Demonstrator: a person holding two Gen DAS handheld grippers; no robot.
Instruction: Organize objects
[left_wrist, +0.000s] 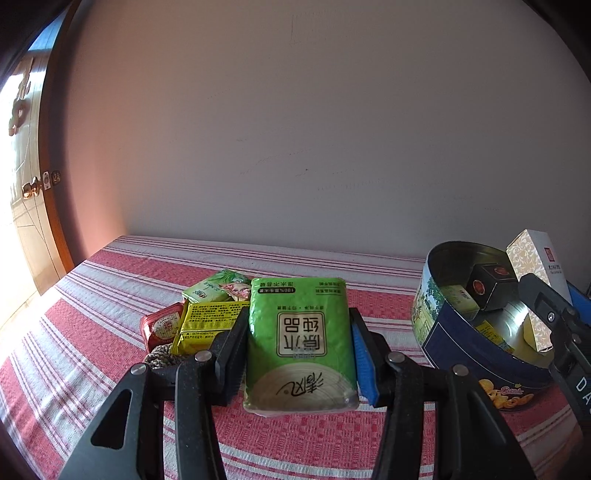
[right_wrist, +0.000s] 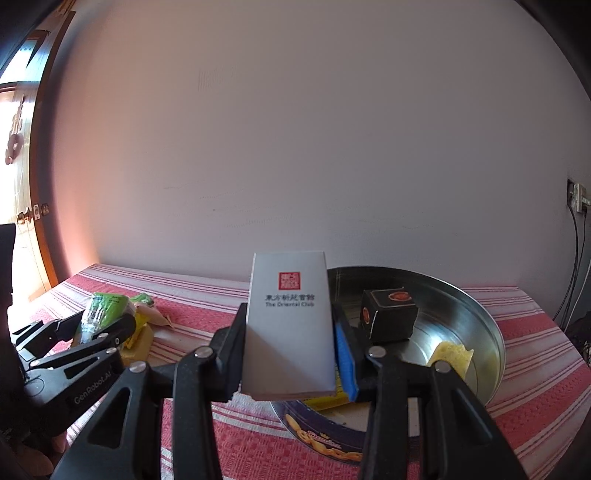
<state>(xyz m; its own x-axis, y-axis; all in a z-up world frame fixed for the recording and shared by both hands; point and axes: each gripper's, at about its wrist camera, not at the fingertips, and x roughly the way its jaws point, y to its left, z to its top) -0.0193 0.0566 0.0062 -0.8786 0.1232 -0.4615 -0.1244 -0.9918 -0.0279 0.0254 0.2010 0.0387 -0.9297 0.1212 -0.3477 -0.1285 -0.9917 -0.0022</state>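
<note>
The white box (right_wrist: 291, 325) hides perhaps yellow packets inside the tin (right_wrist: 487, 332).

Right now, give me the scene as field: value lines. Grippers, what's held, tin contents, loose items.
left gripper: shut on green tissue pack
right gripper: shut on white box, held at the tin's near rim
cookie tin: open, on striped cloth
in tin: black box, yellow packets
loose on cloth: yellow packet, red packet, green snack pack
</note>
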